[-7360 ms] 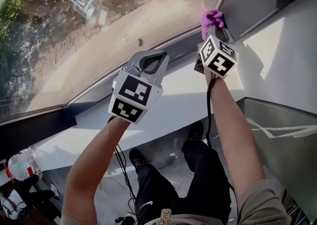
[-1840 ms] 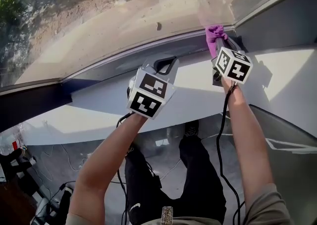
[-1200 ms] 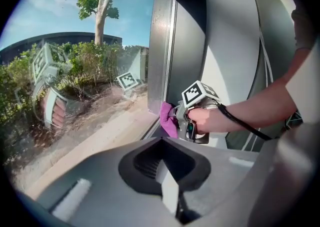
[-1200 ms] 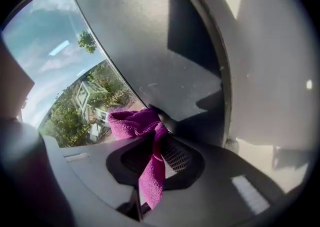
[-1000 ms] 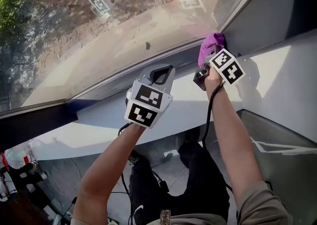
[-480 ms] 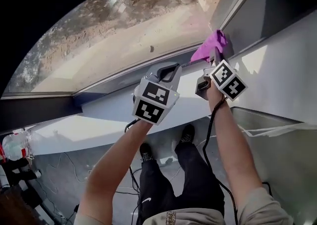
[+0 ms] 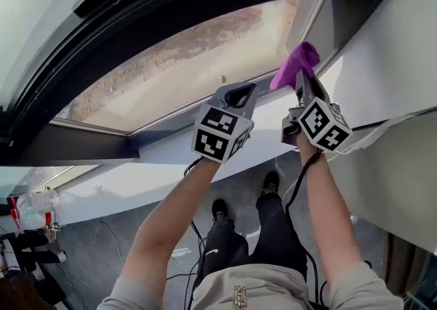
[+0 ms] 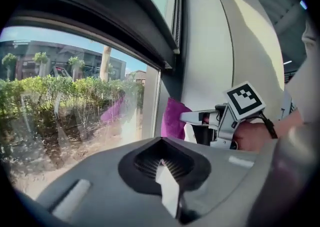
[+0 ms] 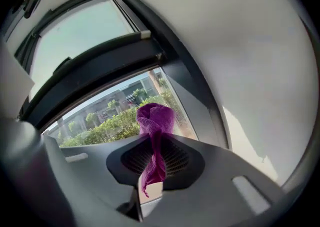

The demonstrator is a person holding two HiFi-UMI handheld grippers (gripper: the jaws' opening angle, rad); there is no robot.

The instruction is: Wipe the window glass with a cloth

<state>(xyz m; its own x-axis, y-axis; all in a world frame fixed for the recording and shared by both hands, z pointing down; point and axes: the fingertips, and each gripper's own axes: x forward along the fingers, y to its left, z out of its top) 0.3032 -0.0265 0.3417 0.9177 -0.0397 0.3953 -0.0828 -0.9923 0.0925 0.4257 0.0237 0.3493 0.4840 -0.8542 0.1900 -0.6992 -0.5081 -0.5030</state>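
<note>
The window glass (image 7: 198,56) fills the upper middle of the head view under a dark curved frame. A purple cloth (image 7: 295,64) sticks out of my right gripper (image 7: 302,82), which is shut on it, at the pane's right edge beside the frame upright. In the right gripper view the cloth (image 9: 156,118) stands bunched up between the jaws of the right gripper (image 9: 151,173). I cannot tell whether it touches the glass (image 9: 107,116). My left gripper (image 7: 237,94) is shut and empty, just left of the right one. The left gripper view shows the cloth (image 8: 173,118) beside its reflection in the glass (image 8: 75,106).
A dark window frame (image 7: 130,8) arches over the pane. A white sill (image 7: 157,162) runs below it and a white wall (image 7: 389,42) stands at the right. Below are the person's legs and shoes (image 7: 270,186), cables on a grey floor, and bottles (image 7: 31,207) at far left.
Both grippers have risen along the window, and the head view has tilted up to show the top frame. The cloth has moved up from the pane's lower right corner, still held.
</note>
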